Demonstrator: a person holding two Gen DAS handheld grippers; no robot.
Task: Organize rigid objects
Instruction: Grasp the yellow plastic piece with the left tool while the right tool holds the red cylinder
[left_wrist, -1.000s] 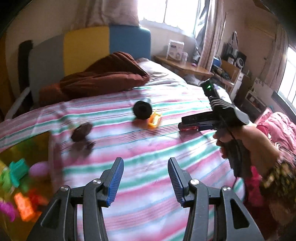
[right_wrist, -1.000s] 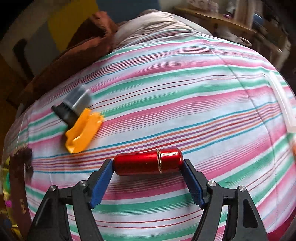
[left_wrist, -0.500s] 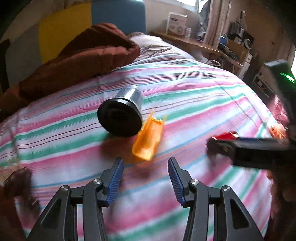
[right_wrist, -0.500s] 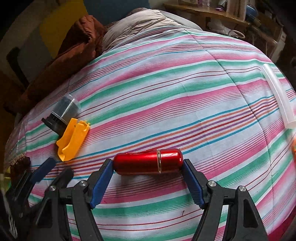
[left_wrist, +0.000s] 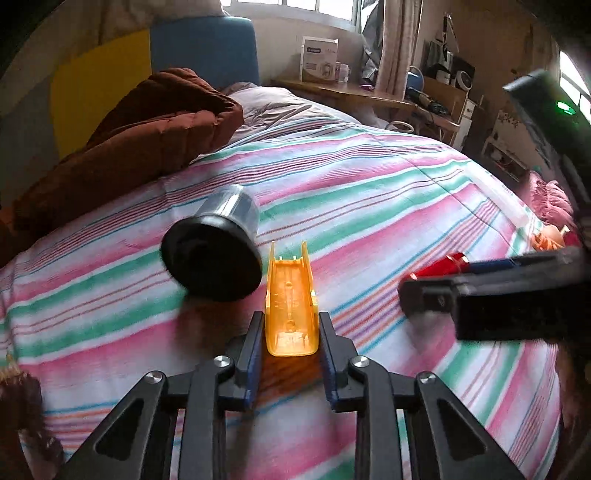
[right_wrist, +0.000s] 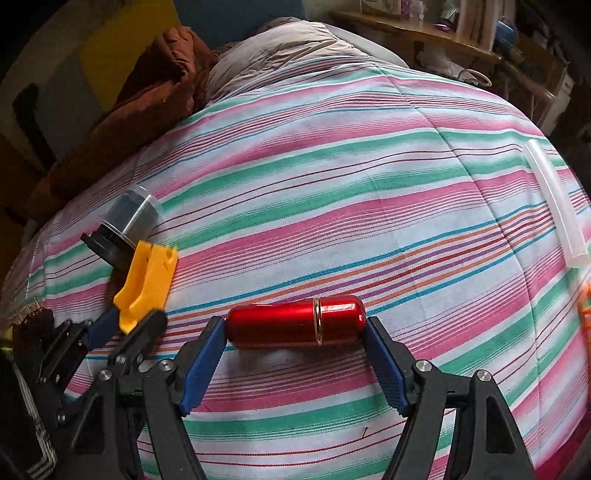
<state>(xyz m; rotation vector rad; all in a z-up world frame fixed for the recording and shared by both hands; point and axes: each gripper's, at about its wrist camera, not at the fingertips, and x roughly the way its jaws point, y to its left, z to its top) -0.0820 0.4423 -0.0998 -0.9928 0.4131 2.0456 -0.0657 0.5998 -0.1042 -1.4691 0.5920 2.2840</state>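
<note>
Down on the striped bed (left_wrist: 369, 192), from our left wrist view, our left gripper (left_wrist: 291, 332) has just closed its jaws — the yellow plastic piece (left_wrist: 290, 295) sits pinched between the pads at its near end, its long axis running straight away from us, in line with the fingers. Just beside it on the left lies the black-capped clear container (left_wrist: 218, 247), touching or nearly so. Over to the right wrist view now: our right gripper (right_wrist: 295, 332) clamps the red capsule (right_wrist: 295, 320) end to end — long axis crosswise between the pads, just above the bed. We judge a straight lift clears the container.
</note>
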